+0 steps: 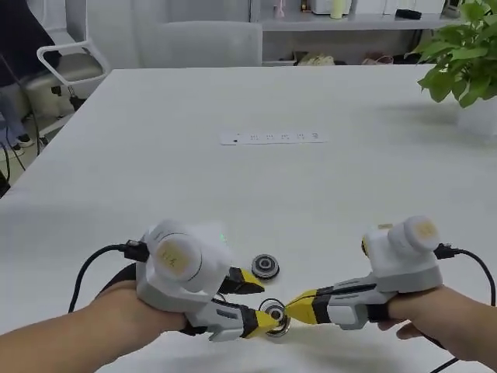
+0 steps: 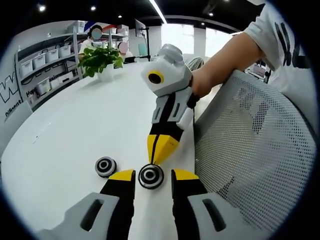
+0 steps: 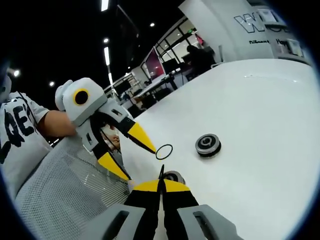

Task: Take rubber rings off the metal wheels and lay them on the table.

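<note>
While the left gripper point(image 2: 152, 175) straddles a metal wheel point(image 2: 151, 177), the right gripper point(image 3: 161, 182) pinches a rubber ring point(image 3: 156, 152).
Left jaws parted, right jaws clenched; a second wheel point(image 3: 208, 144) lies nearby.

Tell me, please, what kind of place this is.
Probably an open-plan office or lab workroom: a large white table with a socket strip, shelves of storage bins along the wall, and an office chair.

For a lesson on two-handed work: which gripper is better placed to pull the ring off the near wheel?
Likely the right gripper: shut, tips at the wheel. The left gripper, open, straddles that wheel and suits steadying it.
</note>
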`<state>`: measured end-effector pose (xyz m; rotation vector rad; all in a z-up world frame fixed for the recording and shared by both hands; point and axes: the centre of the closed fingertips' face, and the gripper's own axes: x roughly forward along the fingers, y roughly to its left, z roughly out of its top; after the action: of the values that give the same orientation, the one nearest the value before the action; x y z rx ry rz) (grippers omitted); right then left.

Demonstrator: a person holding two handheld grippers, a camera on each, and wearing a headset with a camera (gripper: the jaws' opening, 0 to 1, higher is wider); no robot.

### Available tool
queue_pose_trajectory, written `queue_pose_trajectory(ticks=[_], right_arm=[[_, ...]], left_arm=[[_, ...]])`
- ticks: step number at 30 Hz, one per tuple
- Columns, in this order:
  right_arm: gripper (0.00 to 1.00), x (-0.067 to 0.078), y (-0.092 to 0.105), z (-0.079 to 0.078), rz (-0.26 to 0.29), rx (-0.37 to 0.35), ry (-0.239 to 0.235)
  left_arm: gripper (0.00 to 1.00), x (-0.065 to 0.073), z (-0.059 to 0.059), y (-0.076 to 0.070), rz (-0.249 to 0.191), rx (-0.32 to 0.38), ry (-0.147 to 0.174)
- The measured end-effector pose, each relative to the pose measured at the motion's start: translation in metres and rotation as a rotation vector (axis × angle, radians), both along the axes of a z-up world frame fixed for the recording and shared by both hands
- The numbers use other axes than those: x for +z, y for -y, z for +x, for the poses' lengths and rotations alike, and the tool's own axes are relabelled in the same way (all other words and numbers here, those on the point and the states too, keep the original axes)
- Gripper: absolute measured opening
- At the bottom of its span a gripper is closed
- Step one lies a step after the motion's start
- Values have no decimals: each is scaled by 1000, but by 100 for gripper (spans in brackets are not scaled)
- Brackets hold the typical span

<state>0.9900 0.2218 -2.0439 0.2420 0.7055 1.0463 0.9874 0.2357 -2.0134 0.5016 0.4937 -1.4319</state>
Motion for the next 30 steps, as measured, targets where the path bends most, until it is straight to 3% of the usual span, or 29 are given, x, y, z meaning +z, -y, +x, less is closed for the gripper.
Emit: queue_pose_trajectory(ticks=[6, 14, 26, 30], right_arm=[[0, 10, 1, 5, 24, -19, 11], [0, 21, 3, 10, 44, -35, 29], [0, 38, -3, 17, 70, -36, 54], [0, 43, -9, 19, 80, -28, 56]], left_arm=[[31, 22, -1, -5, -50, 20, 1], [39, 49, 9, -23, -113, 89, 16], [52, 64, 9, -53, -136, 148, 46], [55, 65, 9, -64, -146, 180, 31]])
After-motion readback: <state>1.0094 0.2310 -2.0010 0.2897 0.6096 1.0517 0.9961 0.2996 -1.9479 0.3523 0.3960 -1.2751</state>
